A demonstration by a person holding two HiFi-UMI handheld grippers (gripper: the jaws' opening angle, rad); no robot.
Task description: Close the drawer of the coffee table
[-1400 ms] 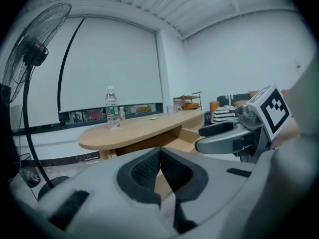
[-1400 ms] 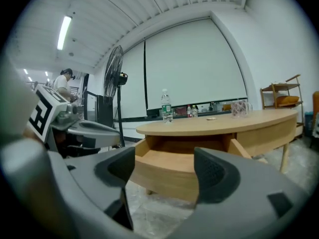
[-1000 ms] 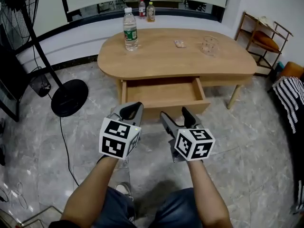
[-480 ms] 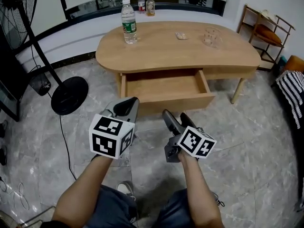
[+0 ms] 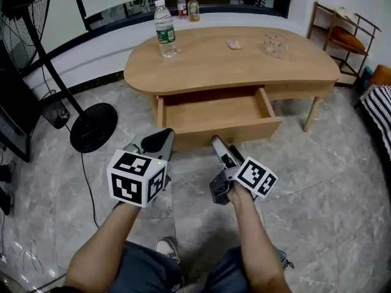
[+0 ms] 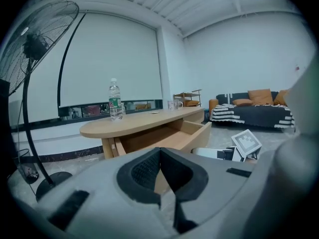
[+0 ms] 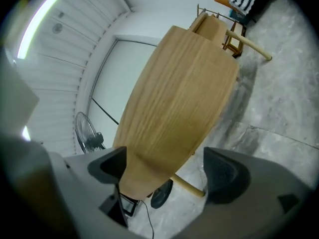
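Where the fingers (image 7: pixel 225 176) of the right gripper (image 7: pixel 164 166) stand: wide apart, having just been opening, with nothing between them.
Right gripper pose: rolled onto its side and held low, aimed at the wooden front of the drawer (image 5: pixel 232 133), near it.
Left gripper (image 6: pixel 160 152) fingers (image 6: pixel 144 171): dark pads pressed together at the tips, holding nothing.
Left gripper pose: held beside the right one, facing the drawer's left front corner and apart from it.
Drawer: pulled far out from under the front edge of the coffee table (image 5: pixel 244 66), its bare wooden inside showing.
Coffee table: rounded wooden top. A water bottle (image 5: pixel 164 20) stands upright near the back left edge. A small packet (image 5: pixel 233 44) and a clear glass (image 5: pixel 274 43) sit toward the back right.
Floor (image 5: pixel 317 182): grey marbled tiles. The round base of a standing fan (image 5: pixel 93 127) rests left of the table.
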